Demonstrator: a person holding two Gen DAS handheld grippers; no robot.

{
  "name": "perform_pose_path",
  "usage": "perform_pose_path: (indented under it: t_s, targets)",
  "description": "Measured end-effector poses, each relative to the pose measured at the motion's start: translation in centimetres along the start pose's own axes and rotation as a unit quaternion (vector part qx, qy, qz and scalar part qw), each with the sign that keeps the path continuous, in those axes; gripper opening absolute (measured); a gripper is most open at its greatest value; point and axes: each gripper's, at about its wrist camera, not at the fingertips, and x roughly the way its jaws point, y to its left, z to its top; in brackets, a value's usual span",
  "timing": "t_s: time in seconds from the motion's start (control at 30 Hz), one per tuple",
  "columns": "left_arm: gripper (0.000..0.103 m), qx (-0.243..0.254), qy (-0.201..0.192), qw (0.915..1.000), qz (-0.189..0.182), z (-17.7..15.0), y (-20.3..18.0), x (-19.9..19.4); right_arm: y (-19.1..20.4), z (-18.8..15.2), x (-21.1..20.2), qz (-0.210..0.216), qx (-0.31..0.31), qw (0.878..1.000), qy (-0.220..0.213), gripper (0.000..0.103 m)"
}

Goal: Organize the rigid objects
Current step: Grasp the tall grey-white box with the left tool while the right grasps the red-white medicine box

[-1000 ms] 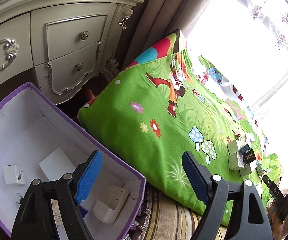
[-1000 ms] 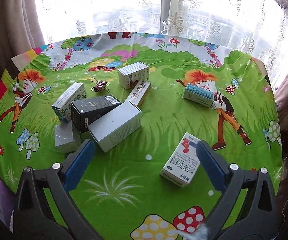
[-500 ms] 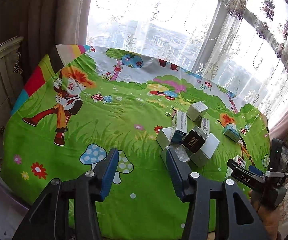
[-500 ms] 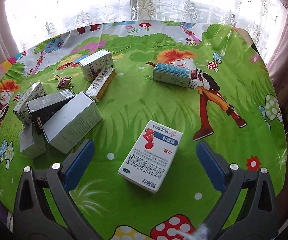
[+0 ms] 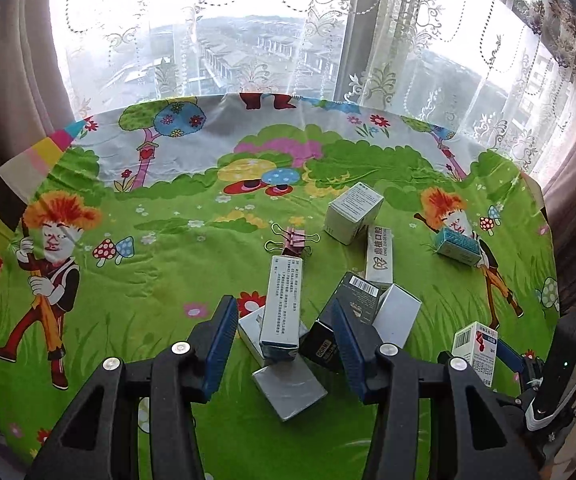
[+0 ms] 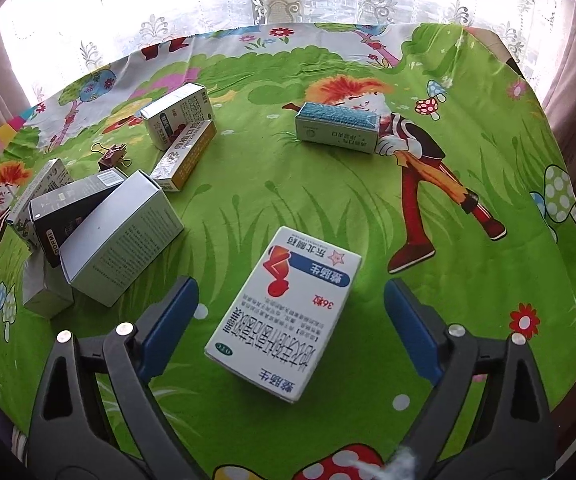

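Several small cartons lie on a round table with a green cartoon cloth point(image 5: 127, 280). My left gripper point(image 5: 281, 344) is open, its jaws either side of a tall white and blue box point(image 5: 281, 312) that leans on a pile with a black box point(image 5: 348, 320) and a grey box point(image 5: 290, 390). My right gripper point(image 6: 288, 328) is open around a white carton with red and blue print point(image 6: 283, 312), which lies flat between the jaws. That carton also shows in the left wrist view point(image 5: 476, 348).
A teal box point(image 6: 338, 126), a long yellow-sided box point(image 6: 183, 156), a white box point(image 6: 177, 114) and a pink binder clip point(image 5: 292, 240) lie further back. A large grey box point(image 6: 119, 236) lies left of the right gripper. Lace curtains and a window stand behind the table.
The left gripper swung from the purple box beside the table to the pile of cartons. The right gripper moved forward so the white carton sits between its jaws.
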Motion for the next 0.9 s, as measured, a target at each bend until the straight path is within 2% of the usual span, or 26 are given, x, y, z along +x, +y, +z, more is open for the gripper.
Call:
perform_pose_path:
  t_s: [0.17, 0.3, 0.4, 0.47, 0.53, 0.6, 0.9]
  targets:
    - [0.050, -0.005, 0.043, 0.9990, -0.003, 1.3, -0.3, 3.4, -0.4, -0.1, 0.4, 0.007, 0.009, 1.000, 0.009, 0.081]
    - [0.050, -0.009, 0.054, 0.9985, 0.001, 1.9, -0.3, 4.8, -0.3, -0.2, 0.6, 0.011, 0.006, 1.000, 0.014, 0.071]
    - [0.049, -0.007, 0.064, 0.9979, 0.004, 2.1, -0.3, 5.6, -0.2, -0.2, 0.6, 0.013, 0.004, 1.000, 0.014, 0.069]
    - [0.045, -0.006, 0.072, 0.9974, 0.004, 2.0, -0.3, 6.1, -0.2, -0.2, 0.5, 0.015, 0.003, 1.000, 0.013, 0.067]
    - [0.034, -0.007, 0.075, 0.9971, 0.004, 2.0, -0.2, 6.4, -0.2, -0.2, 0.5, 0.018, 0.003, 1.000, 0.012, 0.064]
    - [0.027, -0.008, 0.079, 0.9968, 0.001, 1.9, -0.1, 6.7, -0.2, -0.1, 0.5, 0.016, 0.003, 1.000, 0.011, 0.047]
    - [0.026, -0.020, 0.064, 0.9977, 0.011, 1.8, 0.8, 6.0, -0.2, -0.1, 0.4, 0.036, 0.004, 0.999, 0.007, 0.045]
